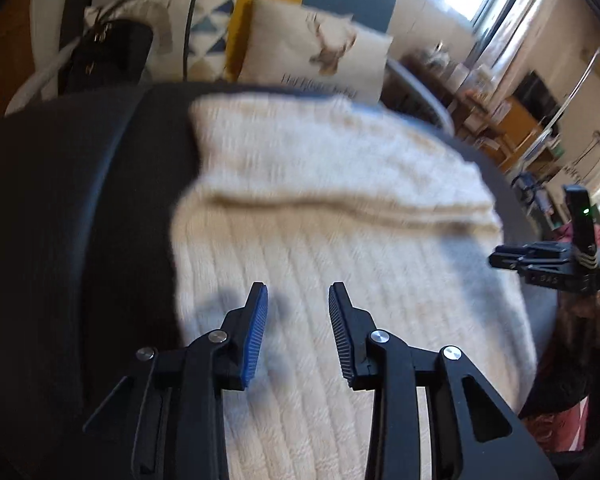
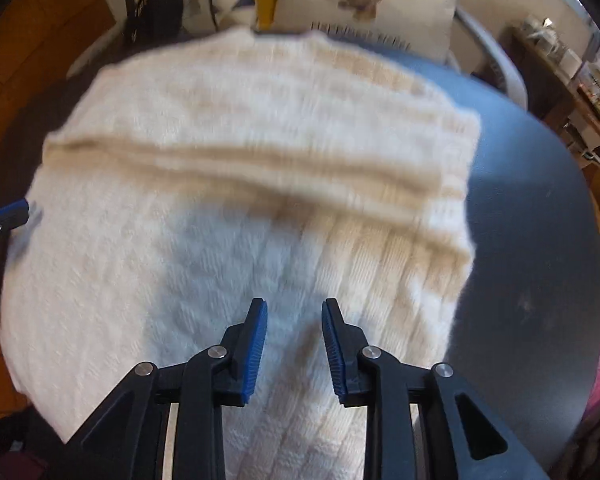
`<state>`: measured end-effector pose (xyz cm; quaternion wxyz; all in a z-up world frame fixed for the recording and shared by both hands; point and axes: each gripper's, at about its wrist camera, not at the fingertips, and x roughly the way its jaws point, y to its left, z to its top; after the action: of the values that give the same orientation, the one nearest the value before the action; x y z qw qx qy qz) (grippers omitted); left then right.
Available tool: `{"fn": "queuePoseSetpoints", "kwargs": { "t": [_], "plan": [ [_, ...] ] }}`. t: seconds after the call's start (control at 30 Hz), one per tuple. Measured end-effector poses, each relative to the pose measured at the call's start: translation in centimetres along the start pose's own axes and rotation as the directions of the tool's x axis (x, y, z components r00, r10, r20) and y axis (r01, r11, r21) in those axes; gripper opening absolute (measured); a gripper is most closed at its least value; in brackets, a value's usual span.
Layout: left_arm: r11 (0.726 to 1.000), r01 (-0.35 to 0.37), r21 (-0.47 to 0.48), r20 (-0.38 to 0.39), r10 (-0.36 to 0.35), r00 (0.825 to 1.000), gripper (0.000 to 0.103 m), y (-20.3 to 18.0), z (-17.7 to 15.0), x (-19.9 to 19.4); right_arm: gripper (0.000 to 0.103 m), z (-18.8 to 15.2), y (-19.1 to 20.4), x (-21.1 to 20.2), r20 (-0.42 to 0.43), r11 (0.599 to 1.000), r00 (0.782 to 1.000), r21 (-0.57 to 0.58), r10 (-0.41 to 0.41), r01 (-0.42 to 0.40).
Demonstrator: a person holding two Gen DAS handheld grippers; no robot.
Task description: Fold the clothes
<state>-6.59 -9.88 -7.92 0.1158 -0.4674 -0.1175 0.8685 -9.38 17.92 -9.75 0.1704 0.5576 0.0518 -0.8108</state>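
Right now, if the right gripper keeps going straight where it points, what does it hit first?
Most likely the cream knit sweater on the dark round table; the right gripper is open and empty above it. Depth is unclear.

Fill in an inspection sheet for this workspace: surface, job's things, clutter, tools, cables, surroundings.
Surface: round dark table, bare on its right side.
Job's things: cream knit sweater lying flat, a folded edge across its middle.
Clutter: nothing seen on the table.
Tools: left tool and right tool open above the sweater, nothing between the jaws.
Cables: dark cord behind the table.
Surroundings: printed cushions, black bag, cluttered shelves, bright window.
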Motion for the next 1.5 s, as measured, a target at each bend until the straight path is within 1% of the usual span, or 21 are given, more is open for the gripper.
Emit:
{"fn": "queuePoseSetpoints", "kwargs": {
  "t": [0.1, 0.17, 0.23, 0.27, 0.3, 0.37, 0.43, 0.53, 0.73, 0.87, 0.93, 1.0, 1.03, 1.07, 1.13, 1.23, 1.3, 1.37, 1.4, 1.47, 1.5],
  "plan": [
    [0.999, 0.022, -0.038, 0.016, -0.022, 1.000, 0.035, 0.0, 3.2, 1.3, 0.027, 2.7, 1.7, -0.9, 0.102, 0.994, 0.989, -0.010, 0.105, -0.105],
    [1.000, -0.008, -0.023, -0.001, 0.008, 1.000, 0.035, -0.2, 5.1, 3.2, 0.029, 4.9, 2.6, -0.4, 0.140, 0.996, 0.986, -0.035, 0.090, -0.086],
    [0.992, -0.122, 0.011, -0.067, 0.123, 0.990, 0.035, -0.1, 5.7, 5.8, 0.029, 6.6, 2.2, 1.1, 0.119, 0.999, 0.992, -0.033, 0.040, -0.036],
    [0.984, -0.177, 0.024, -0.106, 0.179, 0.978, 0.035, 0.2, 5.5, 6.9, 0.029, 7.3, 1.6, 2.5, 0.064, 1.000, 0.998, -0.023, -0.014, 0.015],
    [0.981, -0.191, 0.012, -0.136, 0.191, 0.972, 0.035, 0.9, 4.8, 7.4, 0.029, 7.4, 1.1, 3.2, 0.028, 1.000, 0.999, -0.024, -0.019, 0.020],
    [0.992, -0.124, -0.014, -0.116, 0.122, 0.986, 0.034, 1.4, 4.1, 6.7, 0.029, 7.4, -0.1, 4.3, -0.032, 1.000, 0.999, -0.030, -0.009, 0.009],
    [0.999, -0.034, -0.016, -0.029, 0.033, 0.999, 0.034, 0.8, 4.9, 5.0, 0.029, 8.6, -0.5, 2.6, 0.039, 0.999, 0.998, -0.017, 0.043, -0.042],
    [0.998, 0.058, -0.006, 0.059, -0.058, 0.997, 0.035, -1.0, 8.9, 4.4, 0.029, 12.0, -1.1, 0.8, 0.159, 0.991, 0.979, 0.012, 0.131, -0.134],
    [1.000, 0.002, -0.003, -0.028, -0.003, 1.000, 0.038, -1.7, 14.8, 11.0, 0.029, 18.5, -3.6, 6.0, 0.135, 0.989, 0.986, 0.102, 0.094, -0.109],
    [0.997, -0.017, 0.076, -0.073, 0.022, 0.997, 0.039, -2.8, 16.4, 14.3, 0.029, 19.0, -5.3, 8.2, 0.095, 0.994, 0.994, 0.095, 0.050, -0.059],
    [0.994, -0.025, 0.107, -0.122, 0.038, 0.992, 0.039, -3.5, 17.2, 16.5, 0.029, 19.4, -5.4, 9.2, 0.079, 0.995, 0.994, 0.064, 0.072, -0.077],
    [0.981, -0.133, 0.144, -0.169, 0.157, 0.973, 0.038, -3.5, 17.4, 19.2, 0.029, 19.7, -4.5, 10.4, 0.074, 0.997, 0.995, -0.041, -0.061, 0.064],
    [0.978, -0.148, 0.148, -0.150, 0.170, 0.974, 0.038, -3.5, 17.3, 19.1, 0.029, 19.8, -4.3, 10.9, 0.102, 0.983, 0.982, -0.076, -0.161, 0.169],
    [0.972, -0.170, 0.162, -0.134, 0.193, 0.972, 0.038, -3.6, 17.2, 19.1, 0.030, 19.7, -4.4, 10.9, 0.113, 0.981, 0.979, -0.071, -0.170, 0.179],
    [0.966, -0.192, 0.176, -0.115, 0.214, 0.970, 0.038, -3.6, 16.8, 18.4, 0.030, 19.7, -4.9, 10.7, 0.124, 0.986, 0.980, -0.048, -0.154, 0.161],
    [0.966, -0.165, 0.197, -0.066, 0.181, 0.981, 0.038, -4.0, 16.2, 16.7, 0.031, 19.7, -5.1, 9.4, 0.149, 1.000, 0.989, -0.003, 0.009, -0.009],
    [0.965, -0.151, 0.215, -0.040, 0.163, 0.986, 0.038, -4.1, 15.8, 15.8, 0.031, 19.8, -4.7, 8.9, 0.162, 0.993, 0.980, 0.000, 0.113, -0.115],
    [0.964, -0.177, 0.199, -0.069, 0.194, 0.979, 0.038, -3.2, 15.9, 16.5, 0.031, 19.9, -3.5, 9.3, 0.151, 0.982, 0.970, -0.039, 0.189, -0.185],
    [0.966, -0.196, 0.171, -0.093, 0.214, 0.973, 0.038, -2.4, 16.0, 17.1, 0.031, 19.9, -2.8, 10.1, 0.119, 0.983, 0.976, -0.059, 0.181, -0.175],
    [0.971, -0.205, 0.124, -0.102, 0.218, 0.971, 0.038, -1.2, 16.2, 17.0, 0.030, 19.9, -2.2, 11.7, 0.062, 0.996, 0.996, -0.064, 0.066, -0.062],
    [0.973, -0.205, 0.107, -0.085, 0.214, 0.973, 0.038, -0.8, 16.1, 16.1, 0.030, 19.7, -2.3, 11.1, 0.075, 0.997, 0.996, -0.066, 0.037, -0.032]
  ]
}}
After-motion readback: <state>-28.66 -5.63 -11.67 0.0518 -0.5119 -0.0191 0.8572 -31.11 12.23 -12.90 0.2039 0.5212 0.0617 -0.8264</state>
